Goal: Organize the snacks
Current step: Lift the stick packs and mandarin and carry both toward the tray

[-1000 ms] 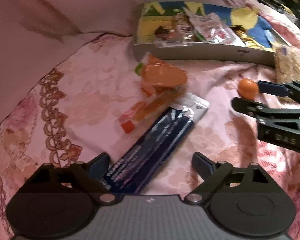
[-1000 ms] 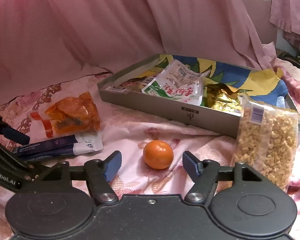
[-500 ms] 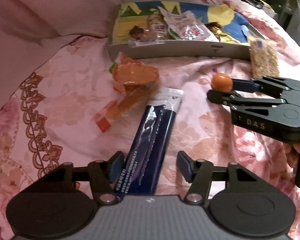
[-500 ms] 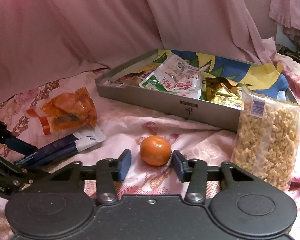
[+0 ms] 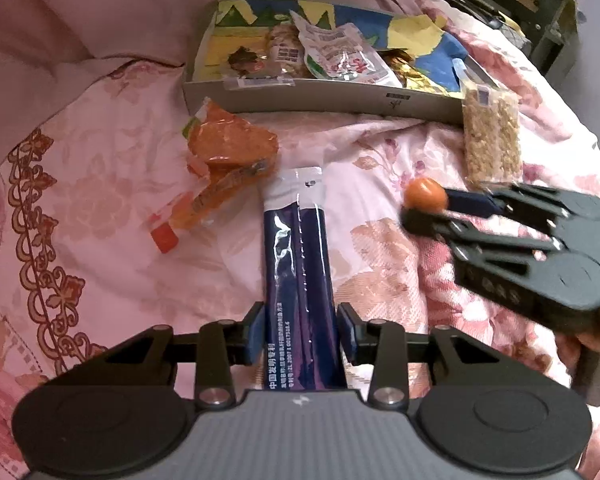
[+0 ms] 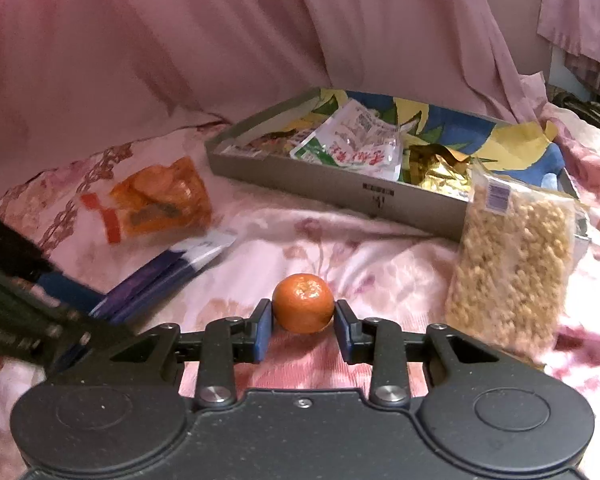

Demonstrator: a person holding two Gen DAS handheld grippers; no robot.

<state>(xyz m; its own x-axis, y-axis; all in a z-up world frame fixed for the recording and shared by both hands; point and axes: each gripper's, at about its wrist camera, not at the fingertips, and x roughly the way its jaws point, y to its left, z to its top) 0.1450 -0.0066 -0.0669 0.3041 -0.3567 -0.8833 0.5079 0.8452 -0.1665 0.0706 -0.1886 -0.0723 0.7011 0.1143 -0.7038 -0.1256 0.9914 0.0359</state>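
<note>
Pink floral bedspread (image 5: 100,184) carrying everything. Toward its far edge, a shallow grey tray (image 5: 340,98), long side across the view, already filled with packets. Leaning on the tray's right front corner, a clear bag of puffed corn (image 6: 512,264), upright on end. Near the tray's left front corner, a crumpled orange packet (image 5: 224,160). Just beside that, a dark blue sachet (image 5: 296,264), flat on the spread, long axis running straight away from the left gripper (image 5: 300,330), white torn end toward the tray; earlier angled to the right, now squared up between the jaws. Jaws just closing from wide, blue pads at both long edges of the sachet, seemingly pinching it. Right of the sachet, a small tangerine (image 6: 303,308) on the spread, stem end up, clamped at its sides by the right gripper (image 6: 303,330), whose jaws have likewise just been closing from a wide stance.
</note>
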